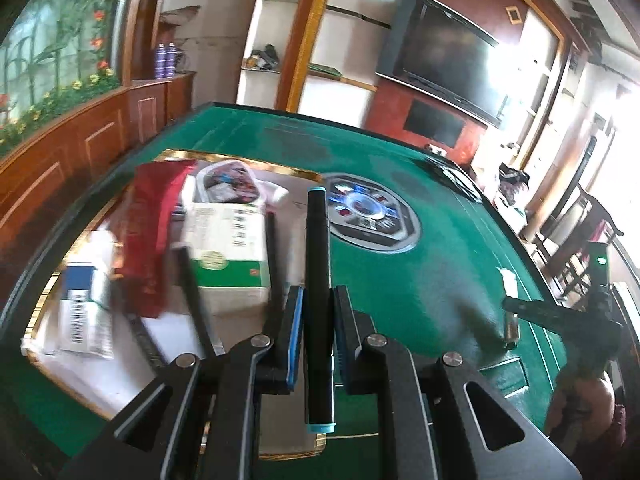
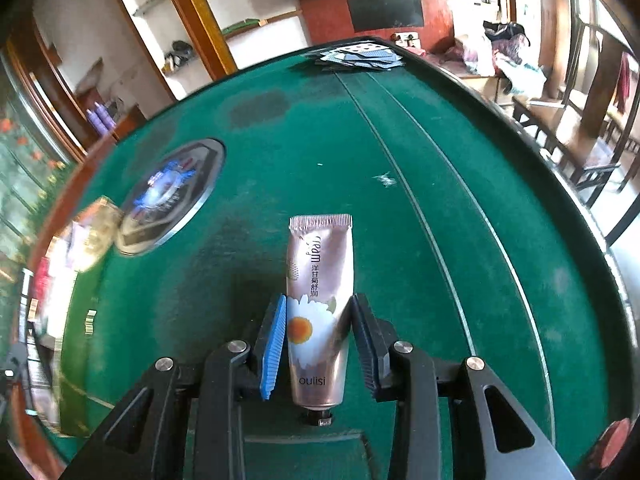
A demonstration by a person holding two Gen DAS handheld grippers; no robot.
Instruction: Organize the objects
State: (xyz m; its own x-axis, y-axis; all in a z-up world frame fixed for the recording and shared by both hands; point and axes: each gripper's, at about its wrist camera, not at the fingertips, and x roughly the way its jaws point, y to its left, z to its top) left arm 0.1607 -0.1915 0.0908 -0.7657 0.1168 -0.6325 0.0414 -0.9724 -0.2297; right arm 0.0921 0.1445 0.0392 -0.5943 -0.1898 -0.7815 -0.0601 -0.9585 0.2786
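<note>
My left gripper (image 1: 317,300) is shut on a black marker pen with teal ends (image 1: 318,280), held above the green table beside a gold-rimmed white tray (image 1: 248,162). The tray holds a green-and-white box (image 1: 228,256), a red packet (image 1: 154,236), a blue-and-white box (image 1: 84,312), a tub (image 1: 230,182) and black pens. My right gripper (image 2: 319,312) is shut on a pink hand cream tube (image 2: 320,308), cap toward the camera, over the green felt (image 2: 400,280). The right gripper also shows in the left wrist view (image 1: 560,316).
A round control panel (image 1: 370,214) sits in the table's middle, also in the right wrist view (image 2: 168,196). Playing cards (image 2: 360,58) lie at the far edge. Chairs (image 2: 580,136) stand to the right. Shelves and a television line the wall behind.
</note>
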